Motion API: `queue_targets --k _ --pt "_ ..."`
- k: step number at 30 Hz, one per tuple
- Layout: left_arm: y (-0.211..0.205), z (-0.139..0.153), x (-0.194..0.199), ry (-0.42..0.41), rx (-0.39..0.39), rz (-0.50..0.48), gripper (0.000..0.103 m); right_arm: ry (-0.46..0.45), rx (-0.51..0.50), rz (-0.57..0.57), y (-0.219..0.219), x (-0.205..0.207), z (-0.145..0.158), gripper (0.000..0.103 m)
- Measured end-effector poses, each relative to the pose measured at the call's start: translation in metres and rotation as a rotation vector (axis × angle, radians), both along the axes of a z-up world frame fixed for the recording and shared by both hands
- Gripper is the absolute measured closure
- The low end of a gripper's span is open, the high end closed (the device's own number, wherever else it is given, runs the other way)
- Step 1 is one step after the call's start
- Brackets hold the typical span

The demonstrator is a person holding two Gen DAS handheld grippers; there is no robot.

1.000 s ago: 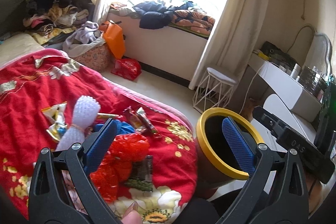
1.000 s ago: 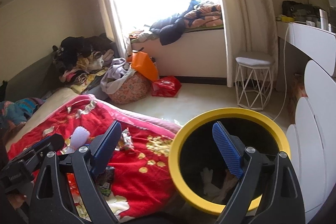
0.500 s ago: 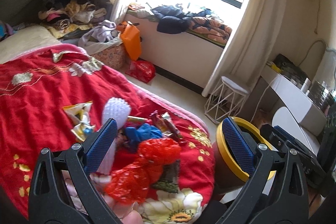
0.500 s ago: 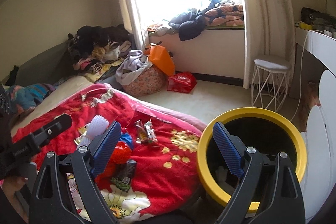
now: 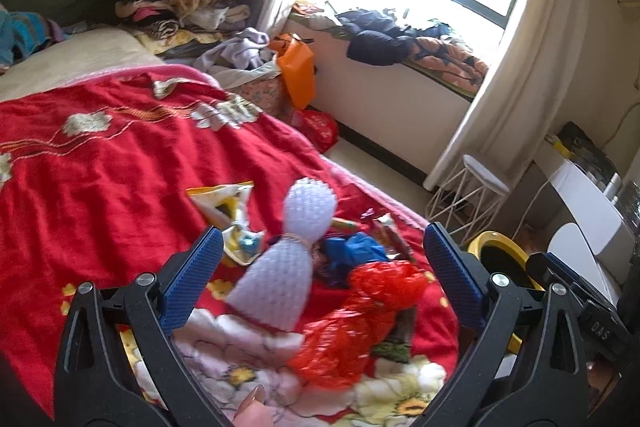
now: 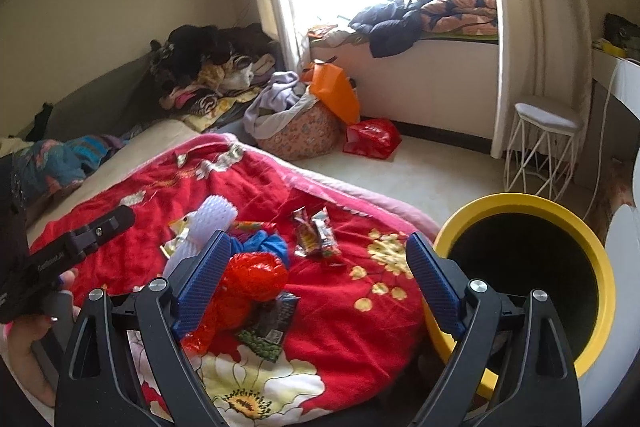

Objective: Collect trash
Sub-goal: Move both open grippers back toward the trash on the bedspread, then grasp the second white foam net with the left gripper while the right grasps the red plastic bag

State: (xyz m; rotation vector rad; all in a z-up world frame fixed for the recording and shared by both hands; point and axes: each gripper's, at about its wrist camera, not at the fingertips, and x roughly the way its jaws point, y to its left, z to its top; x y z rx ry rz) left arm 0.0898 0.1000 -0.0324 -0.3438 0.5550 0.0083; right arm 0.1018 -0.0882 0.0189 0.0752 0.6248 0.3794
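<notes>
Trash lies in a heap on the red flowered blanket (image 5: 100, 163): a white foam net sleeve (image 5: 288, 267), a crumpled red plastic bag (image 5: 360, 315), a blue scrap (image 5: 352, 251), a yellow wrapper (image 5: 228, 211) and a dark green wrapper (image 5: 392, 343). My left gripper (image 5: 322, 279) hangs open over the foam sleeve and red bag, holding nothing. My right gripper (image 6: 320, 283) is also open and empty, above the red bag (image 6: 248, 283), two snack wrappers (image 6: 316, 239) and the dark wrapper (image 6: 272, 327). The black bin with a yellow rim (image 6: 520, 199) stands at the bed's right corner.
A white wire stool (image 6: 540, 147) stands by the curtain, and a white desk (image 5: 588, 203) sits at the right. On the floor beyond the bed are a laundry basket (image 6: 300, 135), an orange bag (image 6: 336, 91) and a red bag (image 6: 372, 139). Clothes pile up at the bed's far end.
Both views have swung left, away from the bin and onto the trash heap. The bin has slid to the right edge of the left wrist view. Both grippers stay open.
</notes>
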Motion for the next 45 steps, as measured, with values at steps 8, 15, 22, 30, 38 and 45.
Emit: queue_targets --k 8,15,22,30,38,45 --pt "0.023 -0.021 0.000 0.069 -0.013 0.029 0.011 0.049 -0.027 0.078 0.027 0.015 -0.018 0.016" --pt "0.033 -0.046 0.006 0.139 -0.061 -0.006 0.011 0.097 -0.068 0.153 0.052 0.026 -0.038 0.017" --pt "0.031 -0.070 0.019 0.205 -0.108 -0.060 0.029 0.186 -0.099 0.212 0.071 0.046 -0.066 0.024" --pt "0.026 -0.084 0.027 0.249 -0.097 -0.086 0.051 0.200 -0.094 0.269 0.080 0.043 -0.075 0.074" --pt "0.018 -0.084 0.023 0.249 -0.084 -0.111 0.081 0.166 -0.066 0.289 0.078 0.027 -0.068 0.085" --pt "0.027 -0.062 0.012 0.192 -0.111 -0.097 0.084 0.137 -0.025 0.299 0.072 0.011 -0.054 0.087"
